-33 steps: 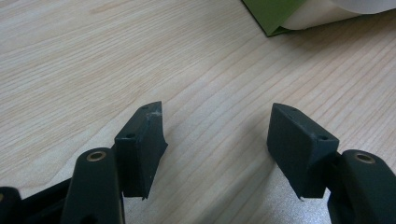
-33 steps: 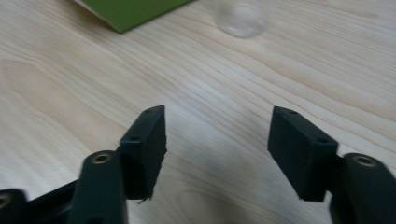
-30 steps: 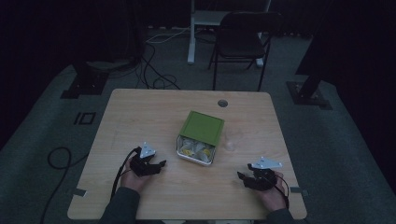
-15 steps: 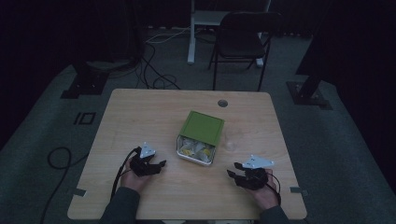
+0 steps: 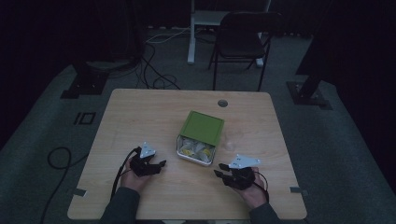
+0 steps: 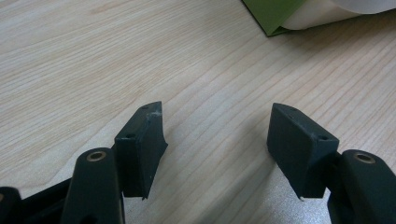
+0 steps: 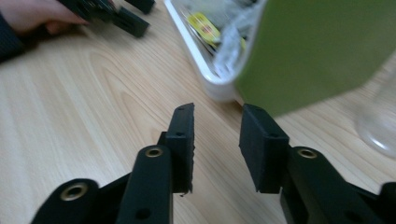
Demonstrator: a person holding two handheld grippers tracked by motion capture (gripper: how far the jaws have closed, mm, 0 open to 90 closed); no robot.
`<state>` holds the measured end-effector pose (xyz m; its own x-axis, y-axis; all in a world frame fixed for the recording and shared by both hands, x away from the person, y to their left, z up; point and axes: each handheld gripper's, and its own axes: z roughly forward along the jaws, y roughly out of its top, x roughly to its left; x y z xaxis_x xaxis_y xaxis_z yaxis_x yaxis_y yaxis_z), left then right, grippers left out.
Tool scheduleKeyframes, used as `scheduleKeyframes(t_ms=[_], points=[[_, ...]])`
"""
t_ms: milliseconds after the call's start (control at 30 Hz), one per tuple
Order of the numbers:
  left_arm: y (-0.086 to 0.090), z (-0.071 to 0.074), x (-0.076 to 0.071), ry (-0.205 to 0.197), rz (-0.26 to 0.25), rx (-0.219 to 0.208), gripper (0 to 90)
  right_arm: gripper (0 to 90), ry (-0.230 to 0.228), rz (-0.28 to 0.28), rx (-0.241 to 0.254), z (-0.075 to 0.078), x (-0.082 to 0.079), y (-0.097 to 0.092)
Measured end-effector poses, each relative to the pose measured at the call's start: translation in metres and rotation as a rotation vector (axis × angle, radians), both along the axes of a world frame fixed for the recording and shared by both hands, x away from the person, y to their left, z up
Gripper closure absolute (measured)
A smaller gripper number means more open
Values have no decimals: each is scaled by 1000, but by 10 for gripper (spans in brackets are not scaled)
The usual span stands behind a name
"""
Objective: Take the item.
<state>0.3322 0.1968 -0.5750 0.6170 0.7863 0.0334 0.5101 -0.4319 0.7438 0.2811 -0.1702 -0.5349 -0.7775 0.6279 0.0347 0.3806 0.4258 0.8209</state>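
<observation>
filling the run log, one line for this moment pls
left gripper: open, empty | right gripper: open, empty | green-lidded box: mid-table, between them

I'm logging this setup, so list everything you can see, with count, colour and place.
table: one, light wood, centre.
box: one, green lid over white tray, mid-table.
packets: several, yellow and pale, inside the tray.
clear glass: one, see-through, beside the box.
chair: one, dark, behind the table.
cables: several, dark, on the floor.
left gripper: one, black, near-left, jaws open.
right gripper: one, black, near-right, jaws open.
</observation>
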Motion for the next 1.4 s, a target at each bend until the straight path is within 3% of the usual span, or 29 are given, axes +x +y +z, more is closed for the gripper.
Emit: scheduleKeyframes(t_ms=[233, 767, 1167, 1400], points=[[0, 0, 0, 0, 0, 0, 375, 697, -5, 39, 21, 8, 4, 16], [0, 0, 0, 0, 0, 0, 375, 698, -47, 81, 21, 18, 16, 52], [0, 0, 0, 0, 0, 0, 375, 745, -69, 47, 0, 20, 23, 81], [0, 0, 0, 0, 0, 0, 376, 749, -64, 33, -40, 14, 27, 97]])
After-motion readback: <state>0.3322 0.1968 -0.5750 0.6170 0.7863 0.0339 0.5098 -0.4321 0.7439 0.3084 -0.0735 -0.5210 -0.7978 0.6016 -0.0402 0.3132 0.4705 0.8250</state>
